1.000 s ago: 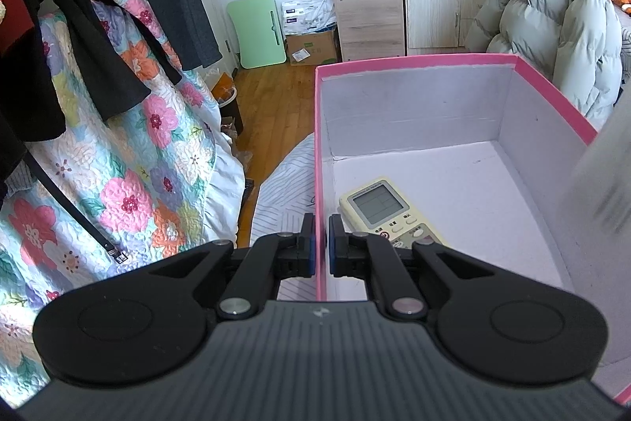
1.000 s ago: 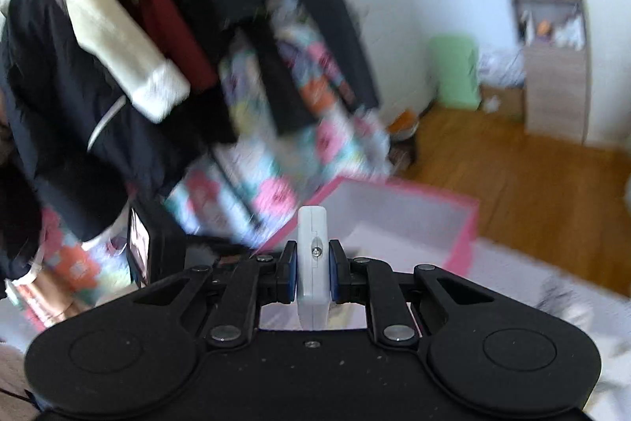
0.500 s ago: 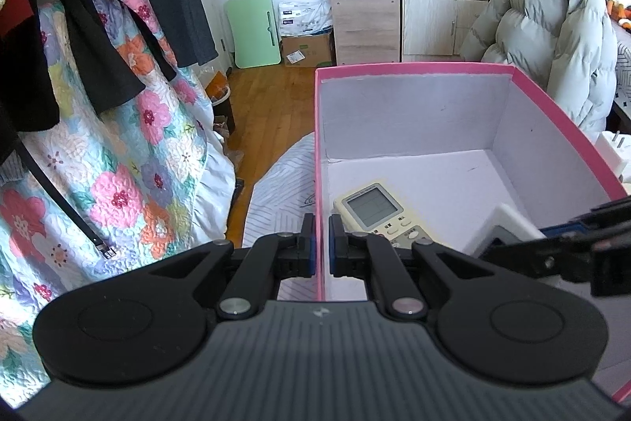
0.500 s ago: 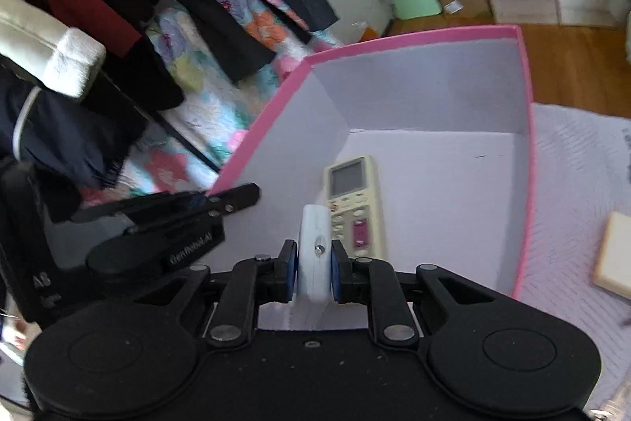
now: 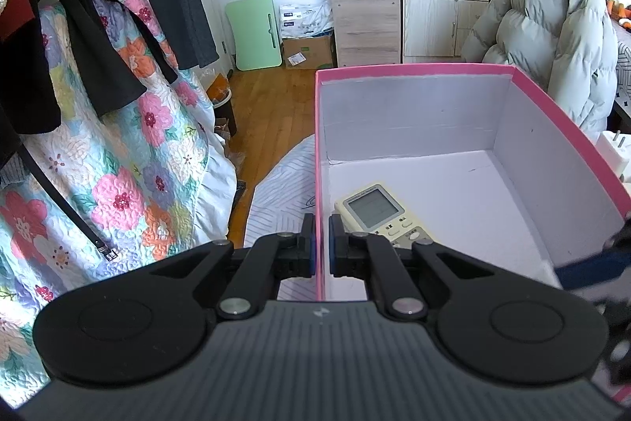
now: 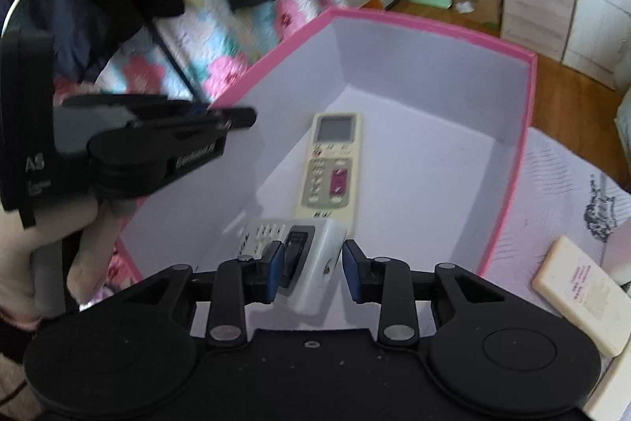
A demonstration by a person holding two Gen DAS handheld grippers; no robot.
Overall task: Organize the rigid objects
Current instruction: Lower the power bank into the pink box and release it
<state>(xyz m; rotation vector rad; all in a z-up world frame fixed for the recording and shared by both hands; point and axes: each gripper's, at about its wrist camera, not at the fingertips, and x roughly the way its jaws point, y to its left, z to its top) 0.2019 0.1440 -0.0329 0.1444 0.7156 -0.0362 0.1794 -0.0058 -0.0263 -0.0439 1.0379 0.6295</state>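
From the left wrist view, the left gripper has its fingers pinched tight on the near left wall of the pink box, and a cream remote lies flat on the box floor just beyond. From the right wrist view, the right gripper hangs over the box's near end with fingers spread apart, gripping nothing; a white adapter sits tilted between them, beside the remote.

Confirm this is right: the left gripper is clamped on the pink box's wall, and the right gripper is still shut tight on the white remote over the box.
Not quite. The right wrist view shows the right gripper open, the white remote loose between its fingers. The left gripper does clamp the pink box wall.
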